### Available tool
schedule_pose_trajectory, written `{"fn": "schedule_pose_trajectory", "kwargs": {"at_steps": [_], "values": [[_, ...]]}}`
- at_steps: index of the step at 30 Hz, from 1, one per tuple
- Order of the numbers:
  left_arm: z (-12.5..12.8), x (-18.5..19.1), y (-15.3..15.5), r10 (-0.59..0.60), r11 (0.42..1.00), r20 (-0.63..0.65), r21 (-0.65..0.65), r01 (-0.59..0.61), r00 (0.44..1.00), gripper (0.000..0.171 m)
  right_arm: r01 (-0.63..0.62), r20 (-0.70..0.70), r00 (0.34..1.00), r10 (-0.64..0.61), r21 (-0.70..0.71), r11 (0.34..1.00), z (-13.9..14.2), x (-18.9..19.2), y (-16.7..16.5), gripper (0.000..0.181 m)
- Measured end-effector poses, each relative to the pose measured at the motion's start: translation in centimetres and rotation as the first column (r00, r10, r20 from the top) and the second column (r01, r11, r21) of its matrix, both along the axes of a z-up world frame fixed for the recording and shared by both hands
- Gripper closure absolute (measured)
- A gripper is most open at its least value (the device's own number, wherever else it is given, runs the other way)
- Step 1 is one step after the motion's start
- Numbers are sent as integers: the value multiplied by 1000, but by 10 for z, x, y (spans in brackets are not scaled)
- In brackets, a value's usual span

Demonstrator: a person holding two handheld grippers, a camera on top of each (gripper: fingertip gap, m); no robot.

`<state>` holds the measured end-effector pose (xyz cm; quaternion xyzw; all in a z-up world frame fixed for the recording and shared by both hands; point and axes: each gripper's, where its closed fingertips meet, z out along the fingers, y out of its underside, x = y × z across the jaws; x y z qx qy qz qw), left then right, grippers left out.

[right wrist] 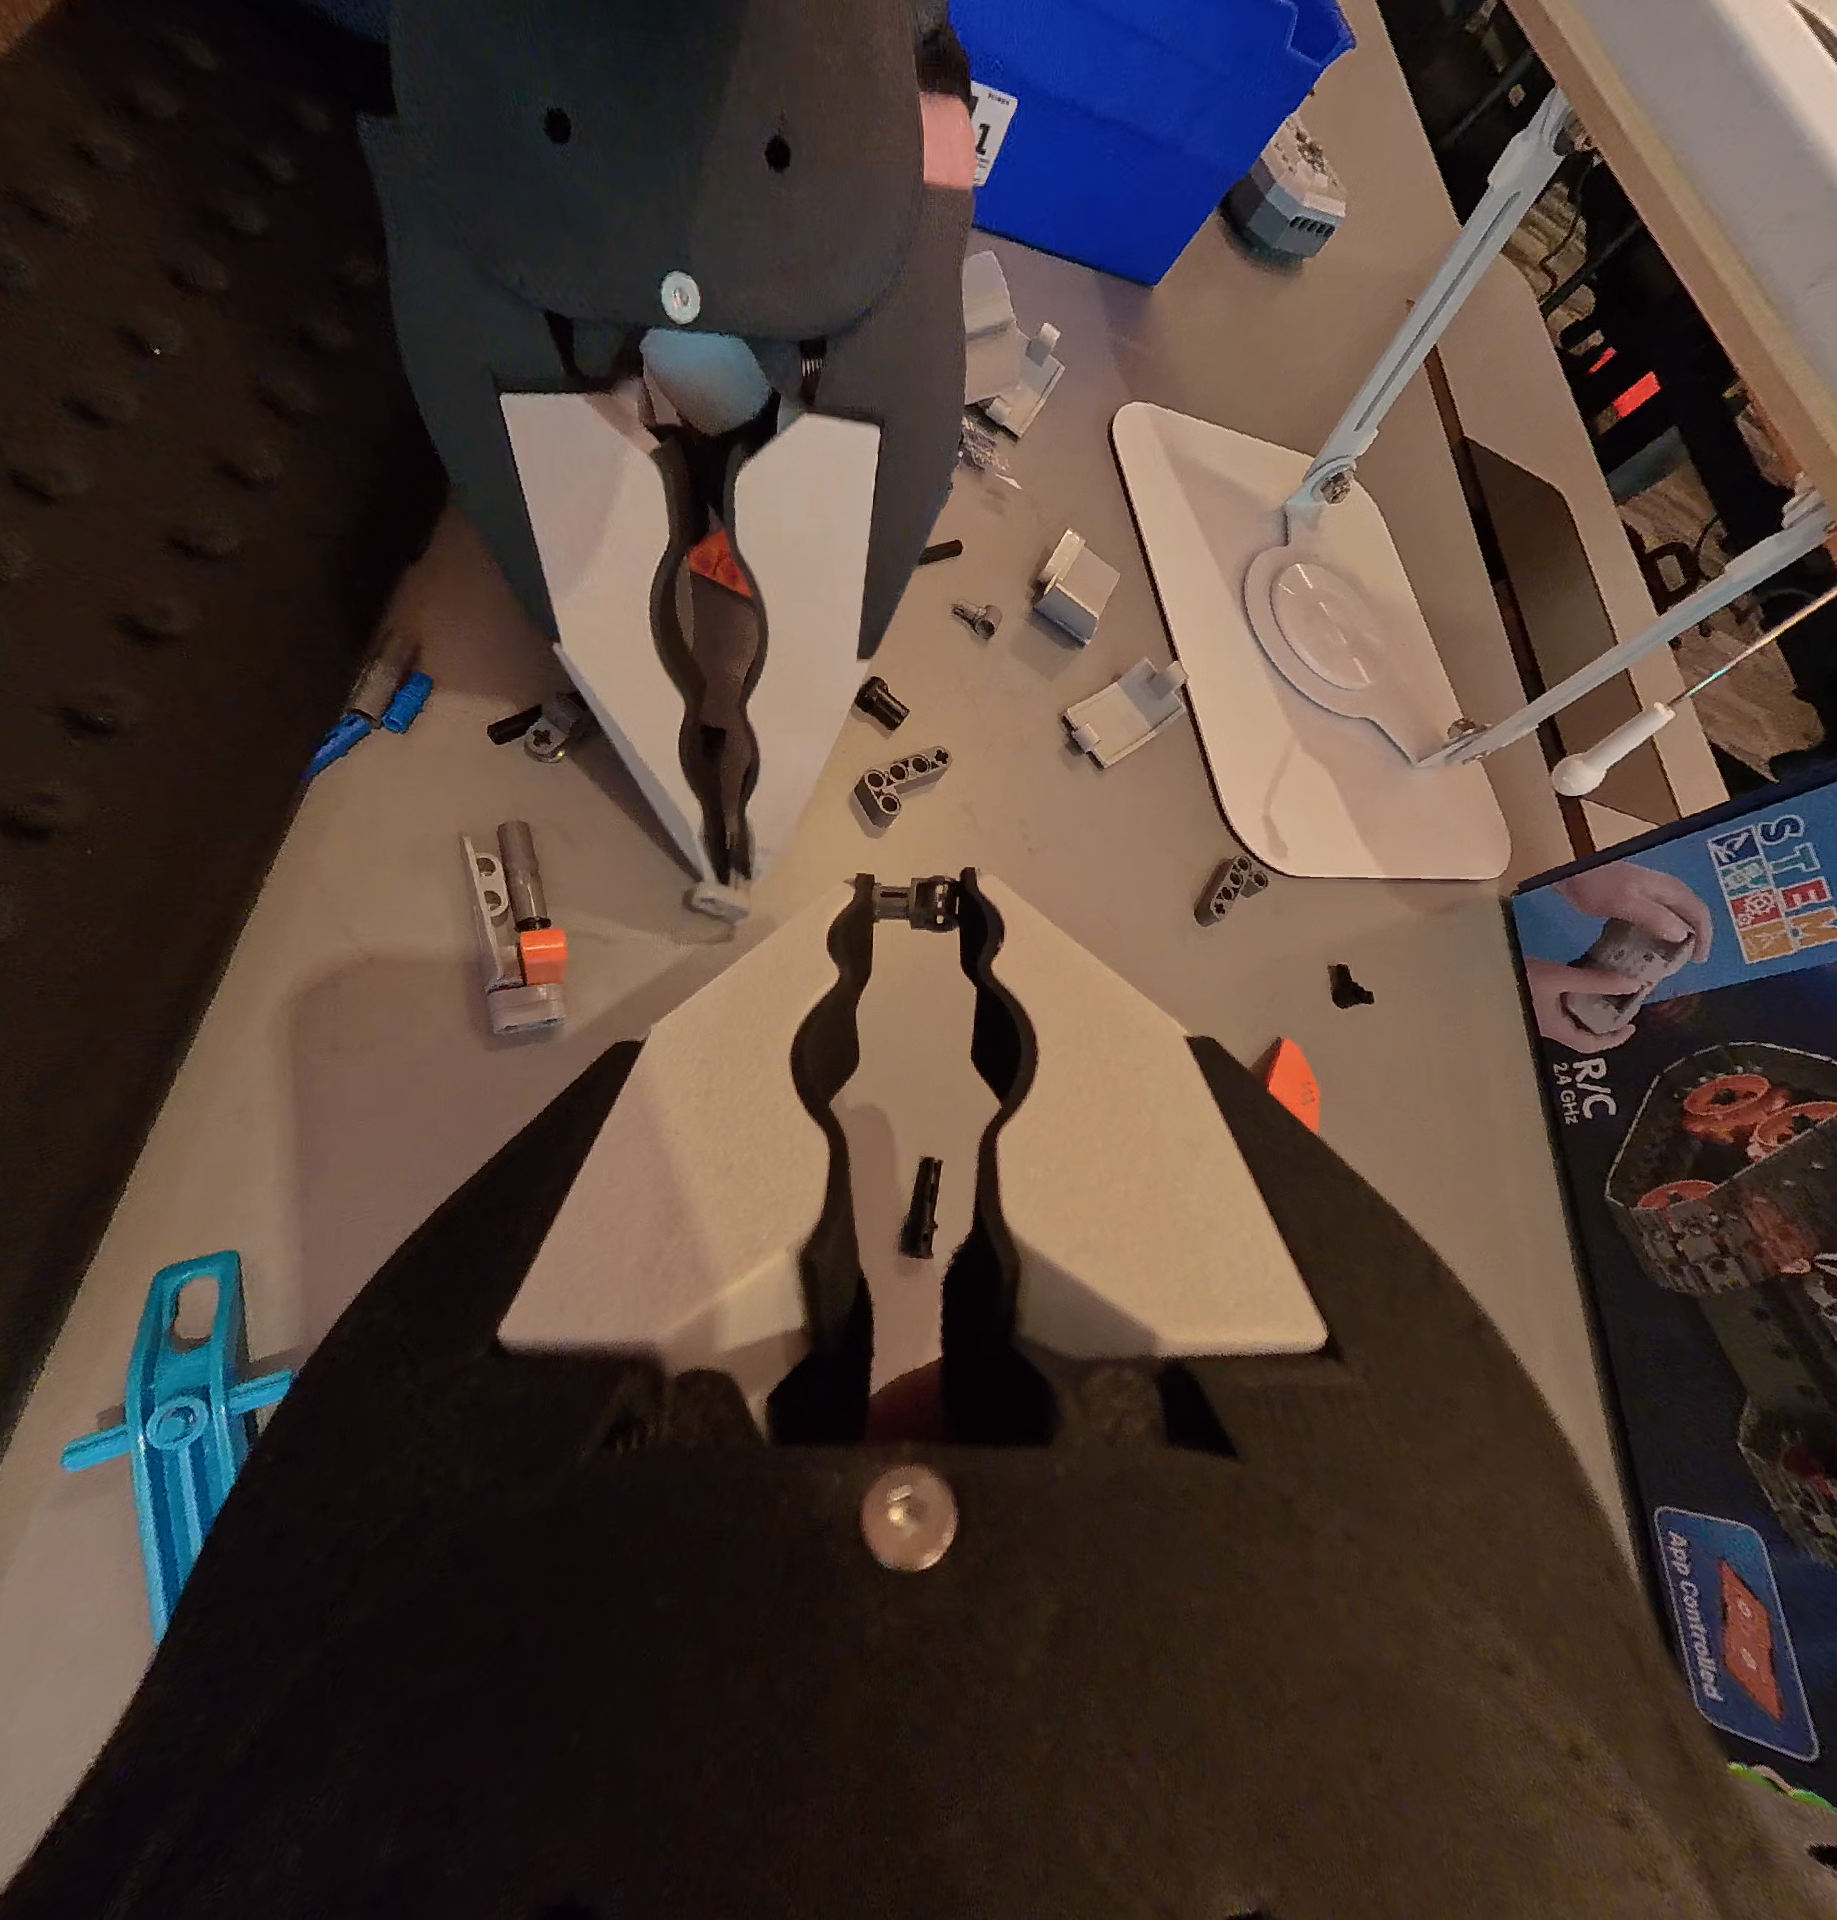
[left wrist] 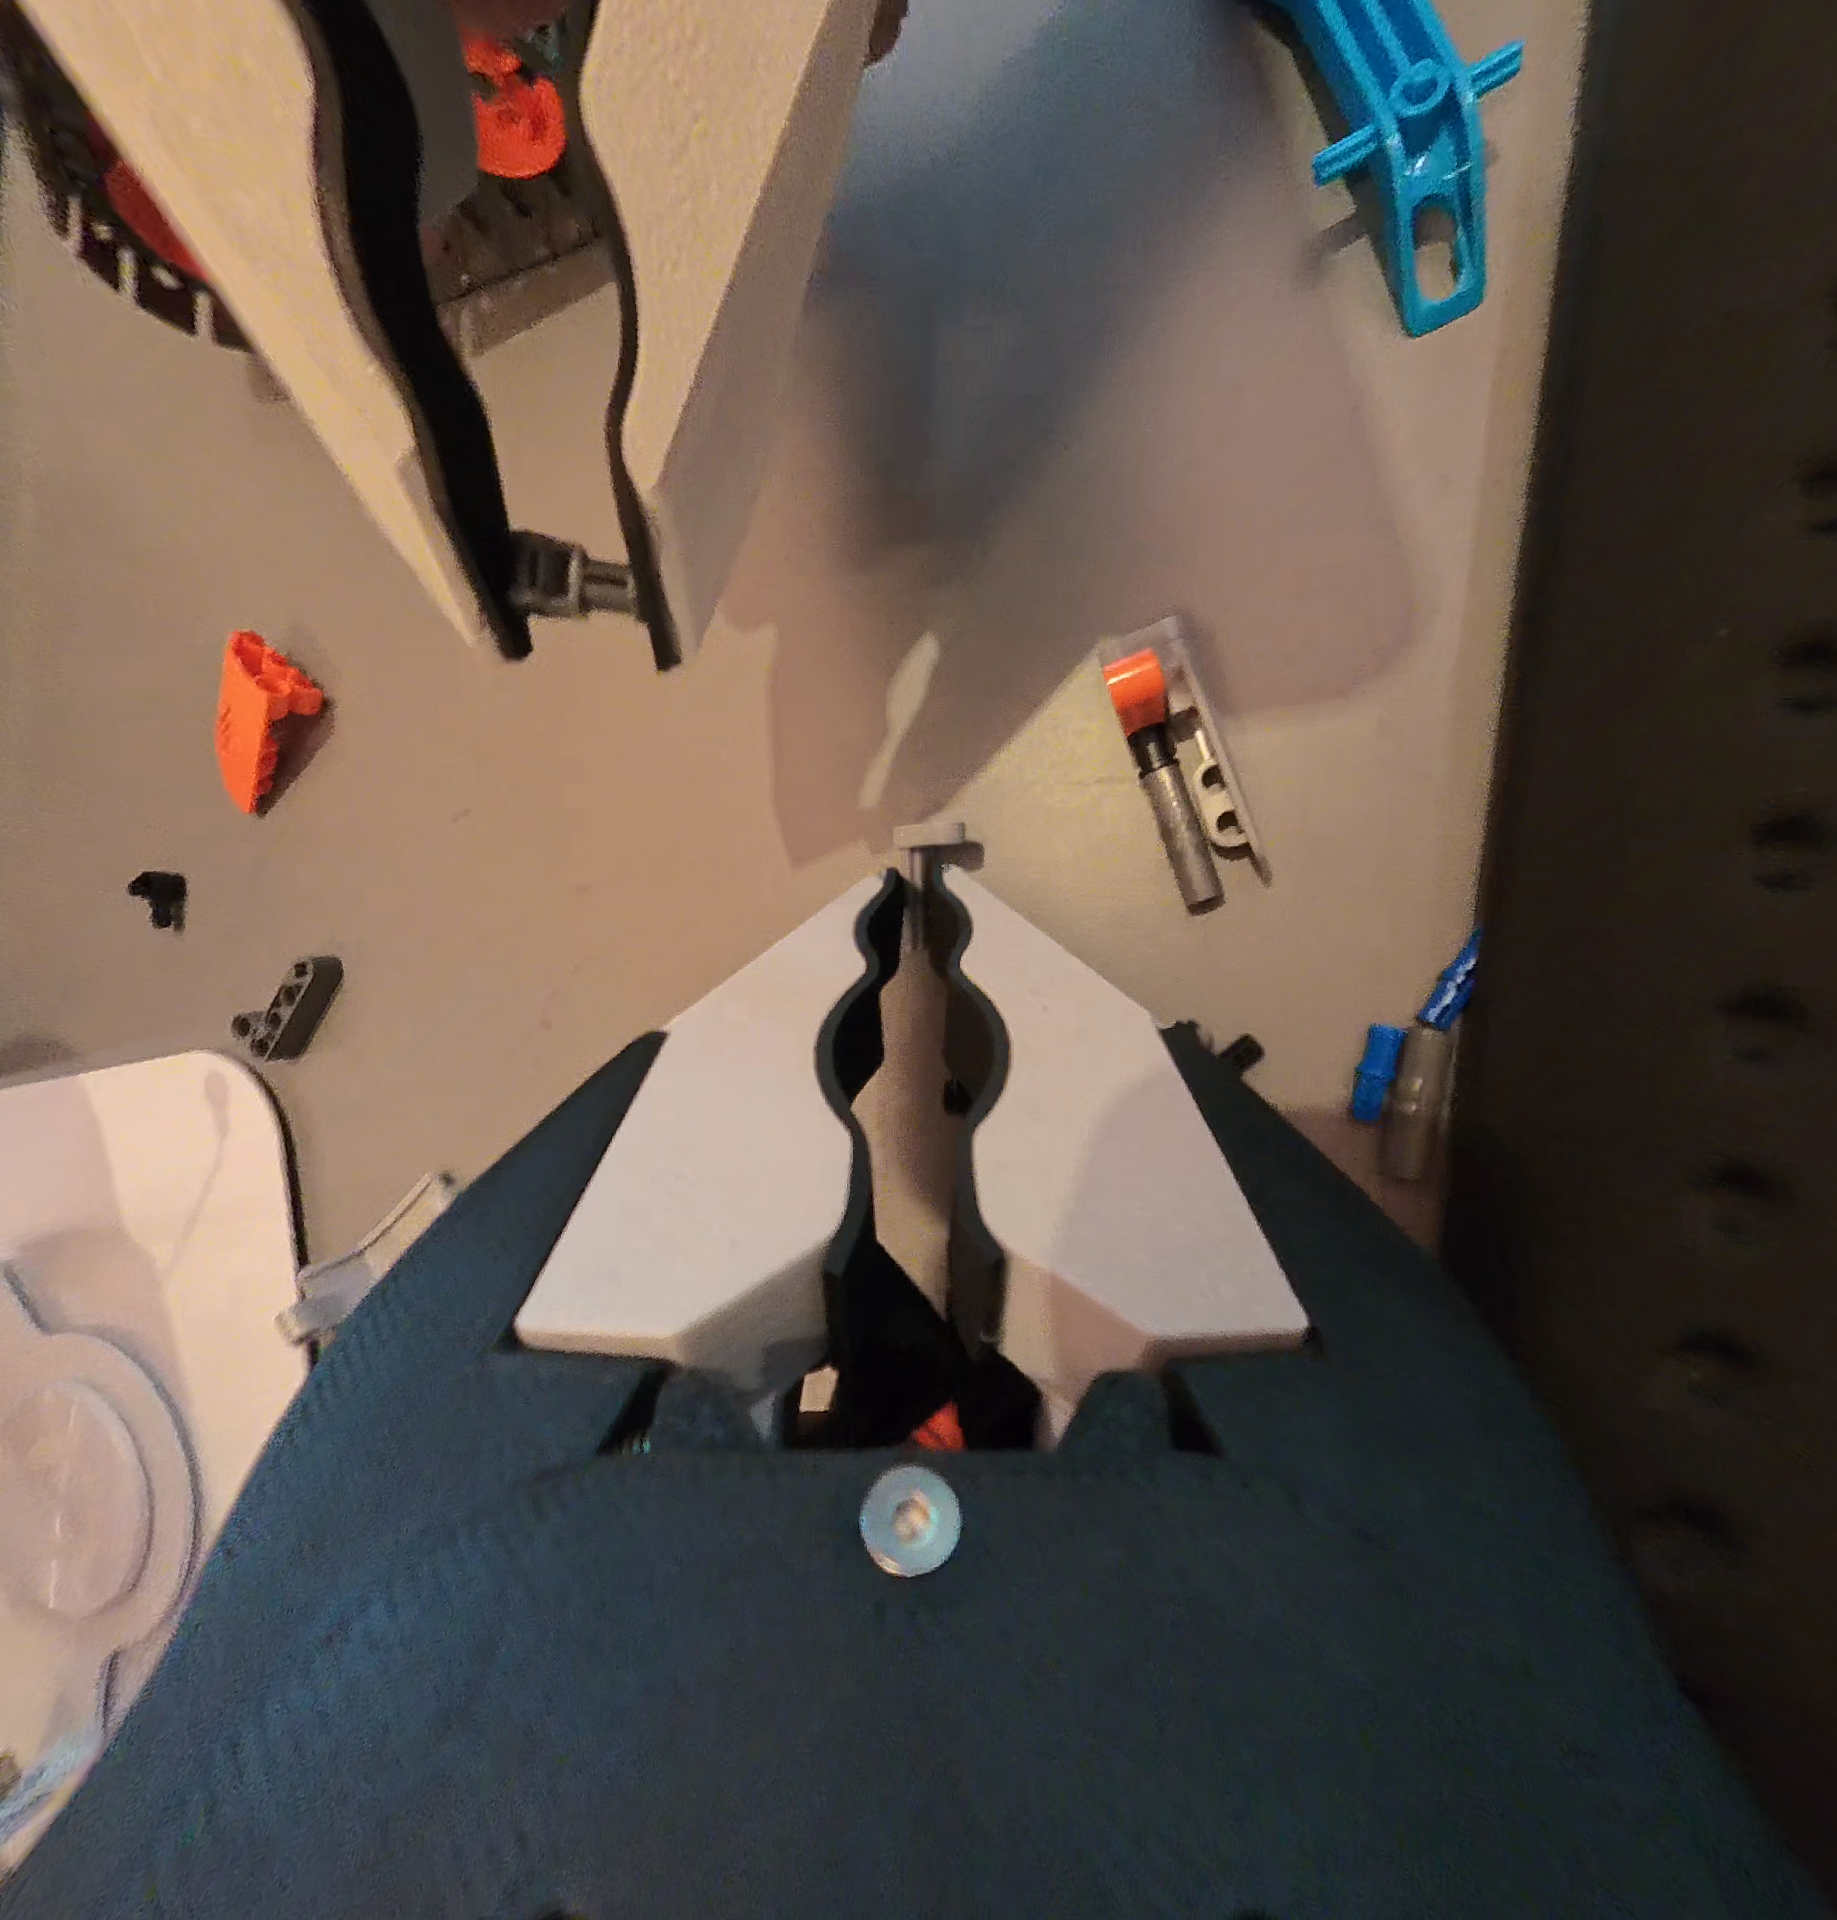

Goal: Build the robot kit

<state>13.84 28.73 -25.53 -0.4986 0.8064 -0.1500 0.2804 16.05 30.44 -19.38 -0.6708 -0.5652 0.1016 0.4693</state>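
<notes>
Your right gripper (right wrist: pixel 909 899) grips a small dark grey connector (right wrist: pixel 909 900) crosswise between its fingertips, above the beige table (right wrist: pixel 1049 821). Under its fingers a black pin (right wrist: pixel 924 1207) lies on the table, and a turquoise curved piece (right wrist: pixel 181 1403) lies near the table's left edge beside a dark studded mat (right wrist: pixel 145 499). Tip to tip with it, your left gripper (left wrist: pixel 919 883) is clenched on a grey pin (left wrist: pixel 929 868) with a flat head, whose head shows just past the tips. Beside that, toward the mat, lies a grey assembly (right wrist: pixel 514 925) with an orange block. Farther off, scattered grey beams (right wrist: pixel 898 779) and black bits lie mid-table. A white lamp base (right wrist: pixel 1309 831) sits toward the right edge, next to a blue printed box (right wrist: pixel 1724 1195). A blue bin (right wrist: pixel 1132 114) stands at the far edge
</notes>
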Motion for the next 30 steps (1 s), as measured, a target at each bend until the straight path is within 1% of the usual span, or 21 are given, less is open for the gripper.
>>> {"fn": "schedule_pose_trajectory", "kwargs": {"at_steps": [4,7,10,12,14,18,23,30], "values": [[7,-12,7,48,999,33,1,-48,998,168,-1,-2,1000,1,-4,1000,0,0,-1,168],[6,-23,15,82,996,30,30,-83,996,168,-9,5,1000,9,-13,1000,-4,-2,-2,168],[3,-28,16,101,995,37,13,-101,994,168,-12,6,1000,13,-21,1000,-6,-3,-2,168],[2,-29,19,107,994,34,25,-108,994,168,-15,2,1000,15,-26,1000,-7,-5,-2,168],[3,-29,23,111,992,31,51,-113,993,169,-17,4,1000,17,-29,999,-9,-6,-2,168],[6,-26,19,94,995,46,27,-95,995,169,-26,-1,1000,26,-42,999,-12,-11,-3,168],[-2,-28,17,79,996,20,34,-80,997,168,-38,8,999,38,-59,998,-19,-15,-4,168],[0,-26,17,82,996,31,28,-83,996,168,-54,20,998,56,-66,996,-23,-21,-7,168]]}}
